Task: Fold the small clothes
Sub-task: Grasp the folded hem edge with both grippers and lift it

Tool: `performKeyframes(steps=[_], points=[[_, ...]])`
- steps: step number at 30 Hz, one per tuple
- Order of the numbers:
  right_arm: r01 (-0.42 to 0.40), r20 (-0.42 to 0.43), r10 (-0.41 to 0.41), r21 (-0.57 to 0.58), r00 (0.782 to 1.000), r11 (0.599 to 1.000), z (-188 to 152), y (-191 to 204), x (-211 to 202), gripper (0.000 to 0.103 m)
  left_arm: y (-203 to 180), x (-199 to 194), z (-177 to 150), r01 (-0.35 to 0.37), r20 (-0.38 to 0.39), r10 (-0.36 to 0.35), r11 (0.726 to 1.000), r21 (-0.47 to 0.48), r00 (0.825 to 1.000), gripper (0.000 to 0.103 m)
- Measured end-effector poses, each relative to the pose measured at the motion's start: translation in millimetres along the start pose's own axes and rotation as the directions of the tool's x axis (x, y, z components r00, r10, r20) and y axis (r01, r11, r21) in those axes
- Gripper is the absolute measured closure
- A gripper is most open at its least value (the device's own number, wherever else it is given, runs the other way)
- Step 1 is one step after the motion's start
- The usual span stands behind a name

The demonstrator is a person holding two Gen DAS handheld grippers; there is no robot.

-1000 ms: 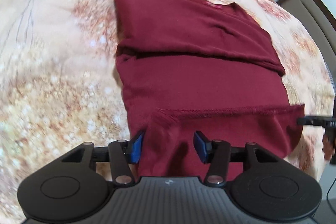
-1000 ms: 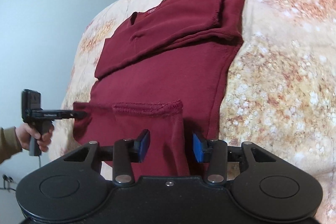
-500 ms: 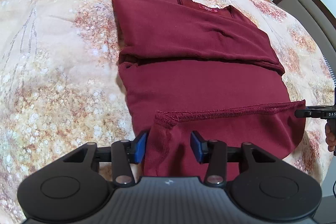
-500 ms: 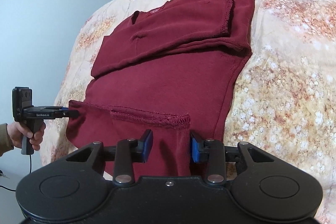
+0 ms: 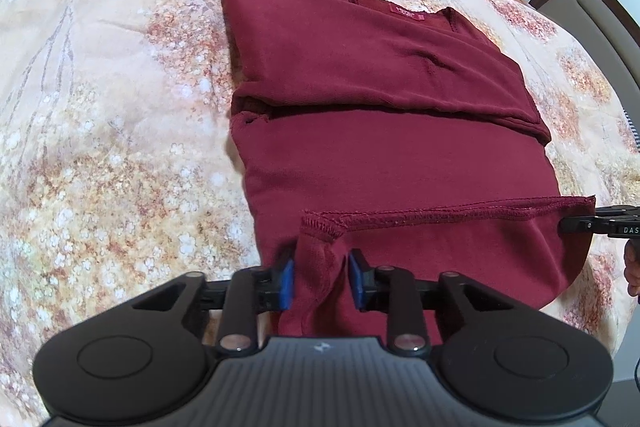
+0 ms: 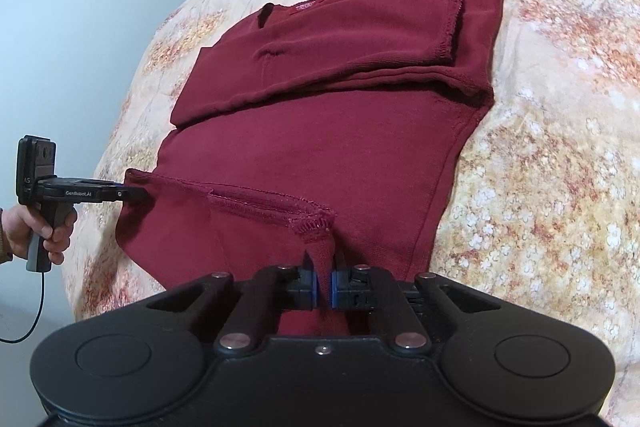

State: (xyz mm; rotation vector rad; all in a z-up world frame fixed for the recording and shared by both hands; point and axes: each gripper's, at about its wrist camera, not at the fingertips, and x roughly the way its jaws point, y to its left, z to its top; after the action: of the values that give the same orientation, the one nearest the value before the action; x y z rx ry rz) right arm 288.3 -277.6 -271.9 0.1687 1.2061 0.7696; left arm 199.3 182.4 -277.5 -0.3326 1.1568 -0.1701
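Both claws pinch the sweater [image 5: 392,163] hem: left claw [image 5: 320,281] looser, right claw [image 6: 325,291] tight; collar at 12 o'clock.

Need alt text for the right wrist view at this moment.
The right gripper pinches the near hem corner of a maroon sweater lying on a floral bedspread. The left gripper, held in a hand, grips the opposite hem corner, sleeves already folded across the chest.
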Motion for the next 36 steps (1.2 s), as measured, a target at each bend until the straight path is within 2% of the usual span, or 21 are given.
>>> performKeyframes(steps=[3,7,11,17,24,25,26,27,30,33,36], points=[[0.001,0.007,-0.001,0.002,1.0,1.0,-1,0,-2,0.097,0,-2,1,0.007,0.013,-0.007,1.0,-0.005,1.0,0.086],[-0.011,0.034,0.01,0.034,0.999,0.999,-2,-5,-9,0.097,1,-12,4,0.036,0.061,-0.034,0.999,-0.03,0.998,0.092],[-0.034,0.065,0.03,0.069,0.997,0.997,-4,-9,-18,0.097,1,-20,2,0.077,0.093,-0.072,0.996,-0.049,0.993,0.093],[-0.036,0.06,0.03,0.098,0.998,0.995,-7,-9,-16,0.096,0,-14,-1,0.045,0.062,-0.042,0.998,-0.049,0.997,0.093],[-0.033,0.038,0.03,0.096,0.999,0.995,1,-6,-8,0.088,-4,-6,3,0.028,0.032,-0.028,0.999,-0.018,0.999,0.092],[-0.032,0.035,0.029,0.09,0.999,0.995,2,-6,-7,0.089,-3,-5,3,0.029,0.031,-0.028,0.999,-0.018,0.999,0.092],[-0.028,0.033,0.025,0.079,0.999,0.996,2,-5,-7,0.098,-3,-4,2,0.034,0.031,-0.034,0.999,-0.017,0.999,0.092],[-0.035,0.034,0.033,0.062,0.999,0.997,2,-3,-9,0.098,-4,-4,2,0.042,0.027,-0.042,0.999,-0.008,0.999,0.098],[-0.104,0.074,0.1,0.051,0.992,0.993,3,-2,-23,0.099,-8,-12,1,0.101,0.038,-0.102,0.994,0.036,0.994,0.099],[-0.132,0.141,0.119,0.087,0.983,0.987,7,-6,-44,0.099,-3,-31,4,0.152,0.121,-0.149,0.988,-0.013,0.981,0.099],[-0.146,0.205,0.117,0.132,0.972,0.981,15,-15,-60,0.099,13,-47,17,0.2,0.236,-0.17,0.974,-0.108,0.957,0.099]])
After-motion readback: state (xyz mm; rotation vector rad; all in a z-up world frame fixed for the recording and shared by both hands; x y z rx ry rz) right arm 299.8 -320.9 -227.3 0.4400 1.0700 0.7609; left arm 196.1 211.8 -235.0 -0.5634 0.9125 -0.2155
